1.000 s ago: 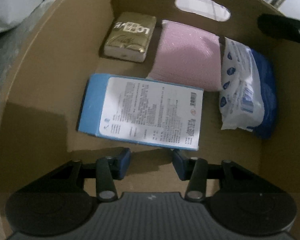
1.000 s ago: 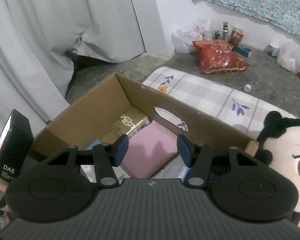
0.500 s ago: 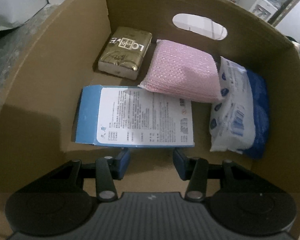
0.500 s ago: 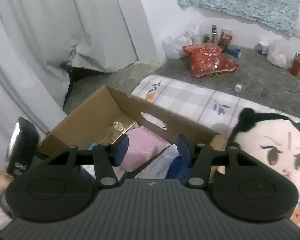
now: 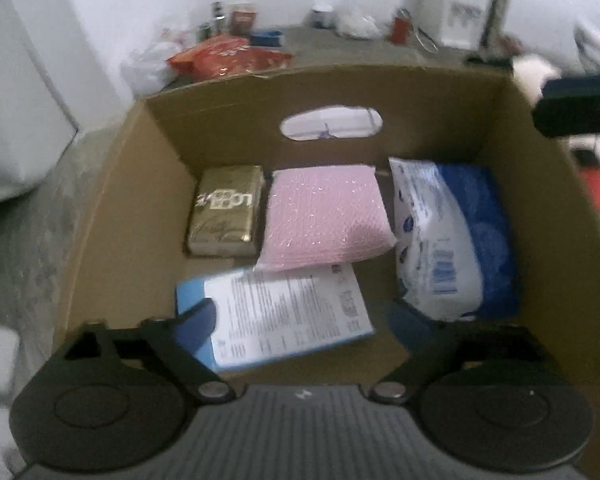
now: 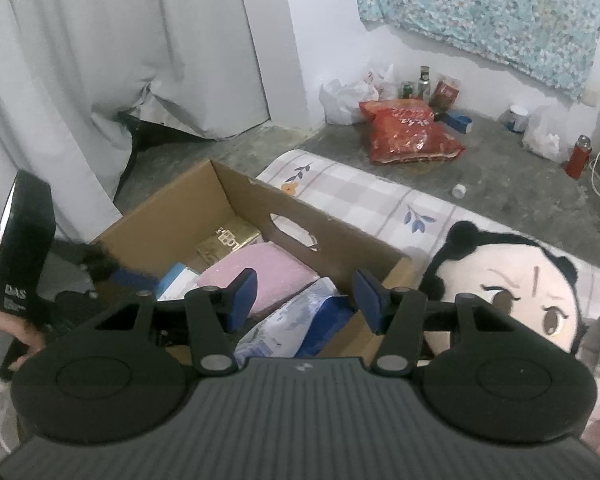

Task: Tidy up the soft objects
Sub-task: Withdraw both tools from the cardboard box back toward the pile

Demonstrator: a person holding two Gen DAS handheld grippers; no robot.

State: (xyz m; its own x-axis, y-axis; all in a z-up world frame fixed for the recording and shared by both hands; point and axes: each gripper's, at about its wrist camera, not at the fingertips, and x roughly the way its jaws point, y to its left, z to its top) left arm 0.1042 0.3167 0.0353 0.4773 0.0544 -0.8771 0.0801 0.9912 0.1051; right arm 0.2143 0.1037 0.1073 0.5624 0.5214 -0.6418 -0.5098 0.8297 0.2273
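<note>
— Bare concrete floor, a checked mat (image 6: 364, 204) spread over it, grey curtains on the left, a red snack bag (image 6: 410, 134) over by the far wall. What's in the cardboard box (image 5: 112, 216)?

— Four things so far: a gold packet (image 5: 224, 214) far left, a pink sponge (image 5: 324, 218) beside it, a blue-and-white wipes pack (image 5: 440, 240) on the right, and a blue carton (image 5: 276, 316) lying near me, its far edge tucked under the sponge.

— And your tools?

— My left gripper (image 5: 304, 320) hangs over the near end of the box with its jaws opening wide; the carton lies below and between them, and nothing presses on it. My right gripper (image 6: 304, 294) sits part open with nothing in it, over the near right corner of the box.

— What's left outside?

— A plush doll (image 6: 512, 284) on the mat, just right of the box. I'd guess that one goes next.

— How would it handle?

— Light, and very soft, I expect. The big head will squash under the pads rather than slip, so I'd want a deep bite. Its body is hidden behind my gripper, so I can't tell whether there's a neck to pinch. Failing that, I'd take one of the round black ears or the edge of the head.

— Will it fit?

— Tightly, I think; it would have to sit on top of the others.
</note>
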